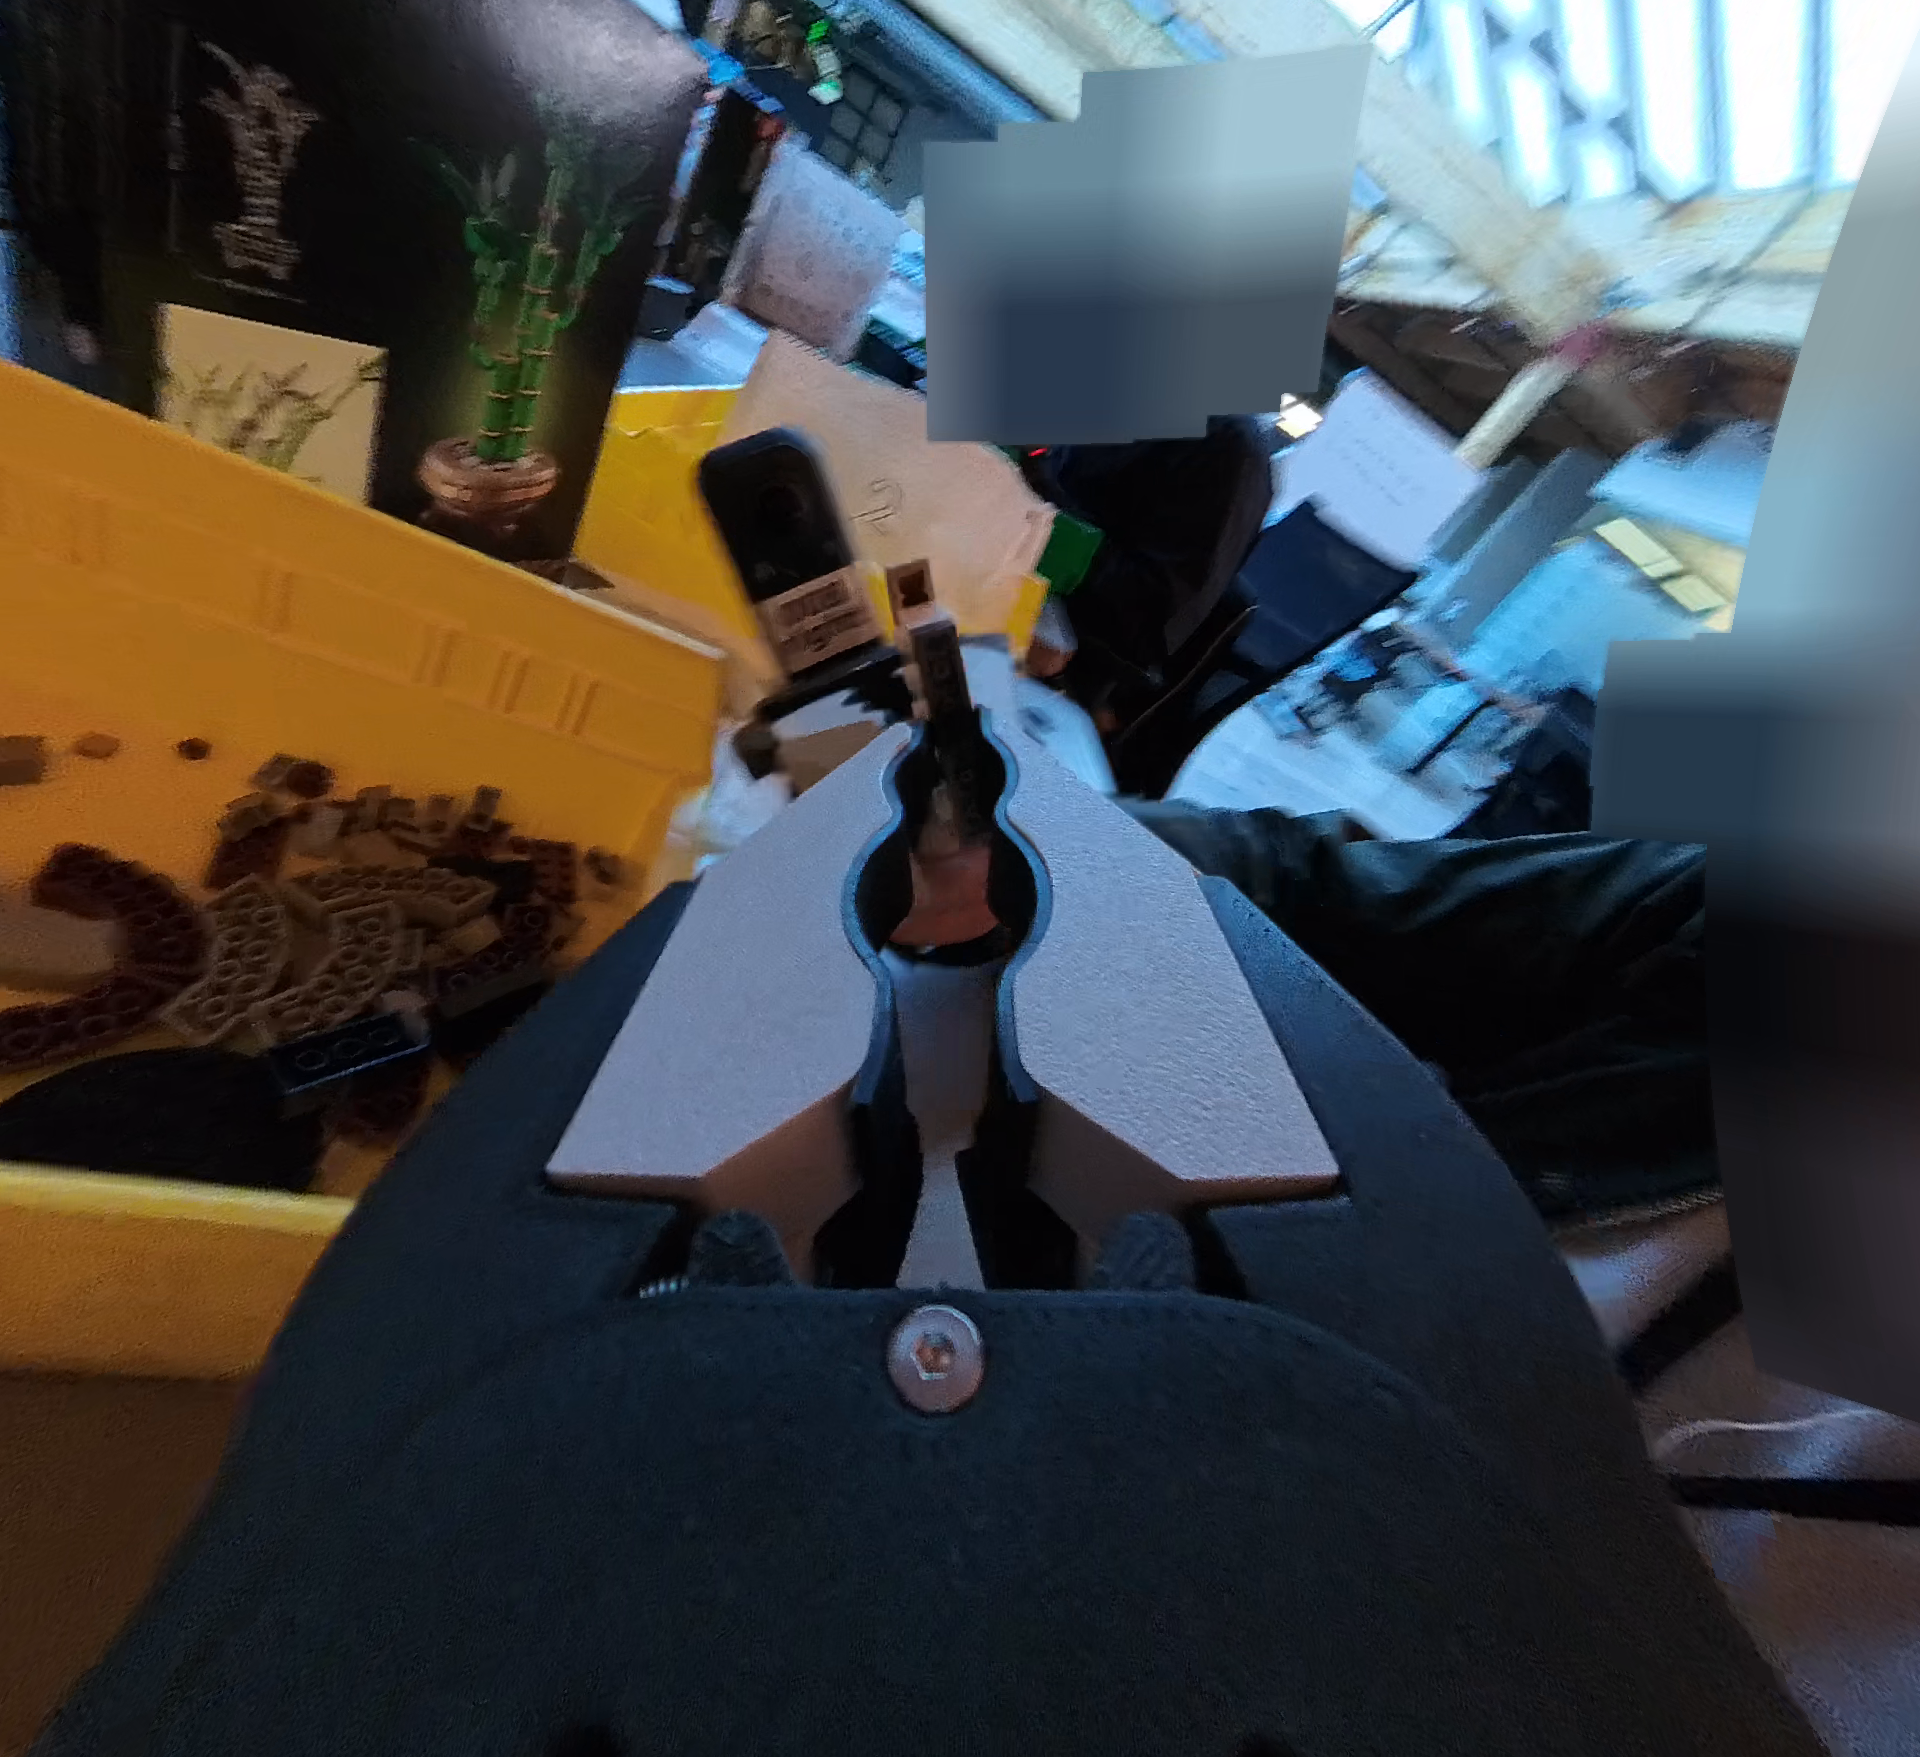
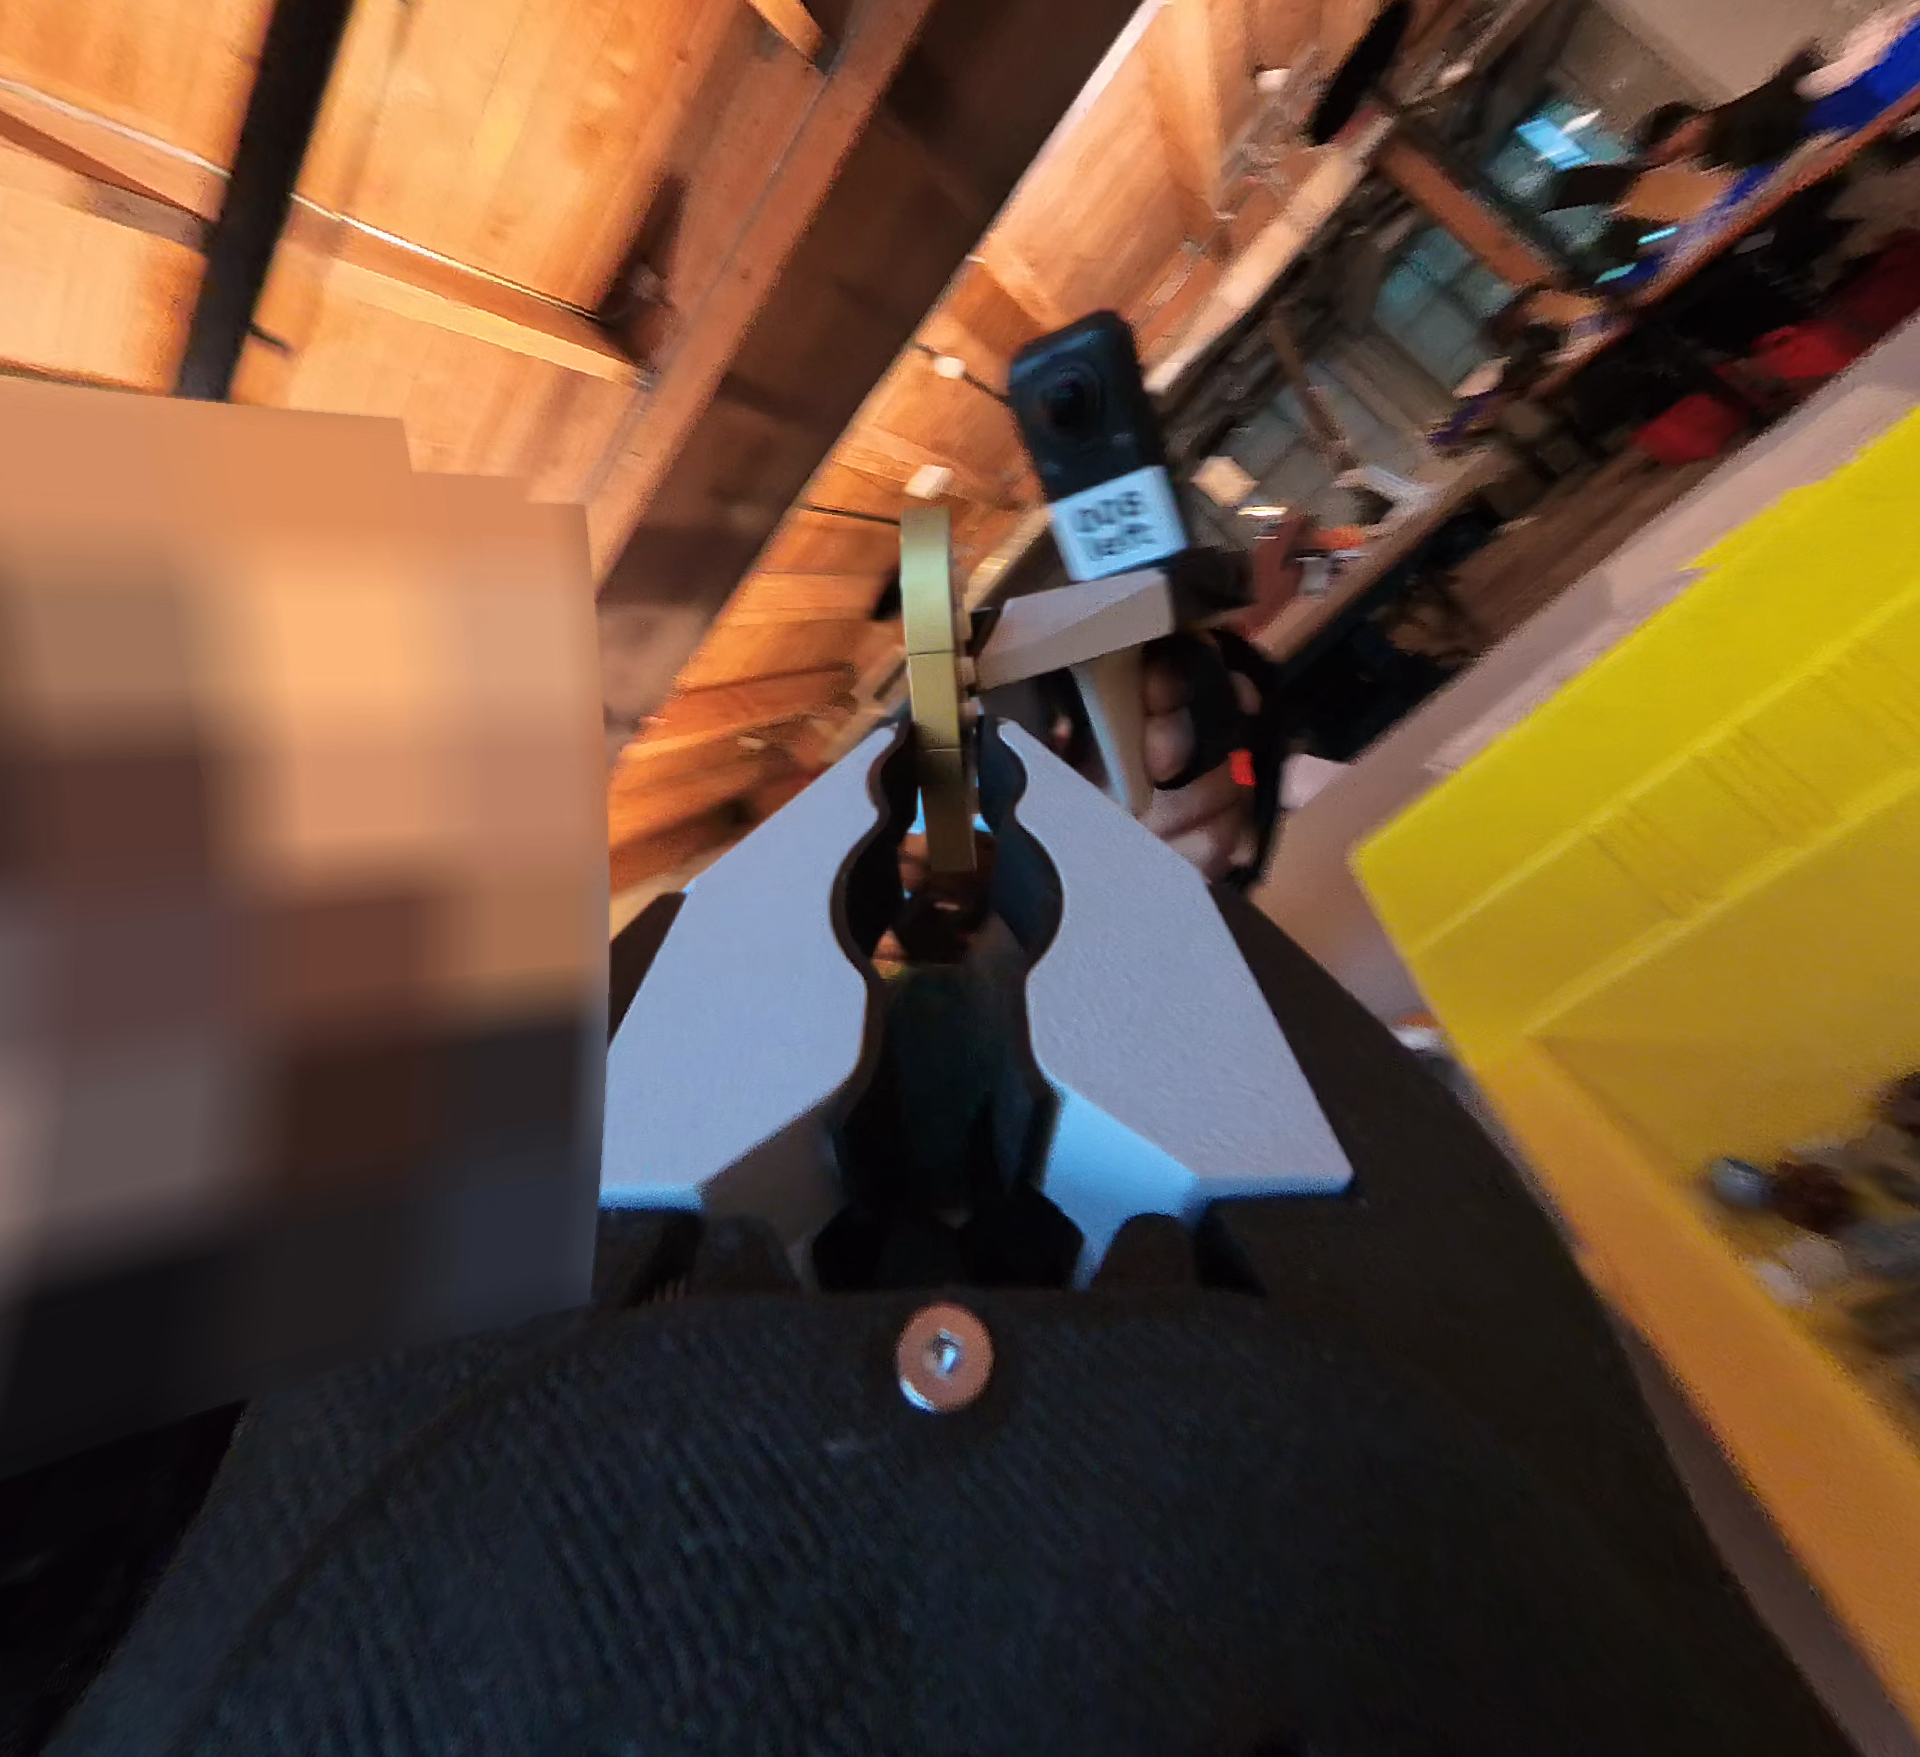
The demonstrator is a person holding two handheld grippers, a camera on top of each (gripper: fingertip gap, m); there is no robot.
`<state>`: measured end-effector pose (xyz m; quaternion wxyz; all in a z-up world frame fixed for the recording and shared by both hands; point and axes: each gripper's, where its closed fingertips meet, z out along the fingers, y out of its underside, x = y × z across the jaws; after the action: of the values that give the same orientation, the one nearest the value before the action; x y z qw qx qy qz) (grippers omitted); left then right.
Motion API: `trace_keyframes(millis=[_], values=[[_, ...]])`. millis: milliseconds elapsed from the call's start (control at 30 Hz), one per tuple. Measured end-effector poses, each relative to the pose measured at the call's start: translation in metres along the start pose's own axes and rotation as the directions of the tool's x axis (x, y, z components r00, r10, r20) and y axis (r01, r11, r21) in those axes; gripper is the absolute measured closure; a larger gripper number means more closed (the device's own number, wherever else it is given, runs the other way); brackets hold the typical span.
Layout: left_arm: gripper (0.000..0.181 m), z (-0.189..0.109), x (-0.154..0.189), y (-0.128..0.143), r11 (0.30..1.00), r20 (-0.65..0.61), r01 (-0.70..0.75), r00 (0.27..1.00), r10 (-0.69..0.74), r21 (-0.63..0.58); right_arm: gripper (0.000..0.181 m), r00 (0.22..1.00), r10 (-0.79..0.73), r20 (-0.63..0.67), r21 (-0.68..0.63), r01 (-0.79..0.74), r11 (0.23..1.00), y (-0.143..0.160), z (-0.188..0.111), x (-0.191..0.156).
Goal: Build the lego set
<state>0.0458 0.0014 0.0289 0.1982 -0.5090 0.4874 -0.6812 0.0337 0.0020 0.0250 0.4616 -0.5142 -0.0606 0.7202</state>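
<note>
In the left wrist view my left gripper [image 1: 940,720] is shut on a thin dark lego piece [image 1: 948,699], held edge-on and raised in the air. A small tan piece [image 1: 912,583] shows just beyond its tip. In the right wrist view my right gripper [image 2: 945,731] is shut on a flat gold ring-shaped lego piece [image 2: 928,627], seen edge-on. One white finger [image 2: 1049,632] of the left gripper reaches up to the gold piece's side. Both grippers meet tip to tip above the table. The join between the pieces is too blurred to tell.
A yellow bin [image 1: 312,616] at the left holds several loose brown, tan and black lego pieces [image 1: 312,928]. It also shows in the right wrist view [image 2: 1662,824]. A black lego box [image 1: 416,201] with a bamboo picture stands behind it. A hand [image 2: 1184,772] holds the left gripper. Left and right tips are no more than a few centimetres apart.
</note>
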Motion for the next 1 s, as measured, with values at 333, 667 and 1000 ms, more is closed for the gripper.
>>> trace_keyframes(millis=[333, 667, 1000], values=[[0.175, 0.002, -0.006, 0.0, 0.991, 0.129, -0.136, 0.982, 0.137, -0.022, 0.173, 0.953, -0.239, -0.184, -0.046, 0.235, 0.971, -0.007, -0.006, 0.01], [0.173, 0.003, -0.008, 0.012, 0.994, 0.069, -0.073, 0.994, 0.079, -0.081, 0.172, 0.942, -0.295, -0.161, -0.1, 0.282, 0.954, 0.002, -0.005, 0.015], [0.173, -0.003, -0.006, 0.024, 0.981, 0.033, 0.02, 0.999, -0.014, -0.195, 0.155, 0.946, -0.289, -0.145, -0.148, 0.268, 0.952, 0.01, -0.007, 0.02]])
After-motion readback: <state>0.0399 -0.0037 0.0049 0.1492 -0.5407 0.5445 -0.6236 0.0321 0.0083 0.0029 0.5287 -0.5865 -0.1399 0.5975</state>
